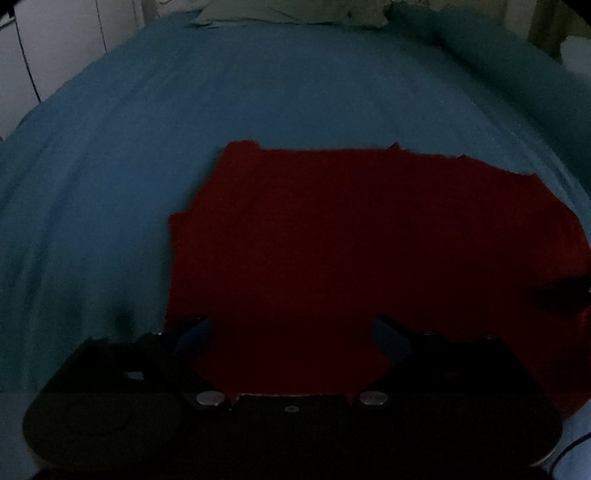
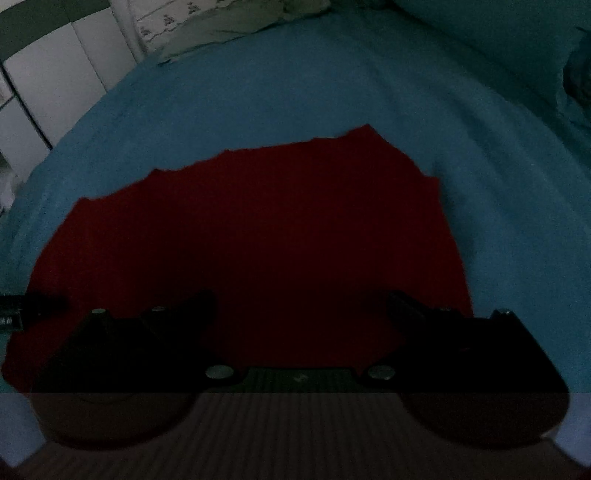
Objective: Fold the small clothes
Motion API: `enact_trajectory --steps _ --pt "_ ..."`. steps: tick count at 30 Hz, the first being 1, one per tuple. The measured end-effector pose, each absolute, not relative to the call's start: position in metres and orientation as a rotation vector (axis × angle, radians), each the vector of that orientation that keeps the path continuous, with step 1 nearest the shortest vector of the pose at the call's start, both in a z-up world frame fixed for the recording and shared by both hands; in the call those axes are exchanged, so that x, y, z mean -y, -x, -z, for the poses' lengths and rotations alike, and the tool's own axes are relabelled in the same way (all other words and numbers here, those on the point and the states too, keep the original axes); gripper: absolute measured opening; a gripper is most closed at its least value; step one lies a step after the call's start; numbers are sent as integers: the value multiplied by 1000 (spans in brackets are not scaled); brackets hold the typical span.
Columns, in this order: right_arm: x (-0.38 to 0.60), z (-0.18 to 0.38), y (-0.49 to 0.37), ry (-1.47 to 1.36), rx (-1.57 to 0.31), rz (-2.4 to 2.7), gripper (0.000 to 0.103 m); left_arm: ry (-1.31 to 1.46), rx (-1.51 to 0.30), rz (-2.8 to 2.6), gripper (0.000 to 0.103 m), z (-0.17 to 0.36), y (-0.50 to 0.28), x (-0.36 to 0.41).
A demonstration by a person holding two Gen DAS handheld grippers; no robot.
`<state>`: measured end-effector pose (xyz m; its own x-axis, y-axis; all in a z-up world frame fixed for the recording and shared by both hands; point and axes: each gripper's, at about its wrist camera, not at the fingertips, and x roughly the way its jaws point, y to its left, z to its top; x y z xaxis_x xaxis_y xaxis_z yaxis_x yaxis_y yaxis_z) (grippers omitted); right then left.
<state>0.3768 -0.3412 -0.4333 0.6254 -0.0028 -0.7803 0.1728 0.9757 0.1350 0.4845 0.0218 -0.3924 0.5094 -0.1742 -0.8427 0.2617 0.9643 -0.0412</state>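
1. Here, one dark red garment [image 1: 351, 236] lies flat on a bed covered by a blue sheet [image 1: 147, 166]; in the right wrist view the same garment [image 2: 258, 240] fills the middle, close in front of both grippers.
2. Its far edge is jagged and uneven, with bare blue sheet [image 2: 498, 166] beyond it and on both outer sides, running wide up to the head of the bed.
3. One pale pillow [image 1: 295, 13] sits at the far end, well apart from the garment.
4. There are two grippers. The left gripper [image 1: 291, 321] hovers over the garment's near edge with its jaws spread wide, grasping nothing.
5. The right gripper [image 2: 301, 295] is likewise over the near edge, jaws released and wide, with red cloth showing between them.
6. A dark tip of the other gripper pokes in at the side edge of each view.
7. White panels [image 2: 55, 85] stand past the bed's left edge.
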Motion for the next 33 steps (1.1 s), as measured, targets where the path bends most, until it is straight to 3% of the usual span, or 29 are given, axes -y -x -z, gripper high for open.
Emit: enact_trajectory --steps 7,20,28,33 --pt "373 421 -369 -155 -926 134 103 -154 -1032 254 94 373 -494 -17" --pt "327 311 -280 -168 -808 173 103 -131 -989 207 98 284 -447 40" --pt "318 376 -233 -307 -919 332 103 -145 -1049 284 98 314 -418 91" --pt "342 411 -232 -516 -874 391 101 -160 -1073 303 98 330 -413 103"
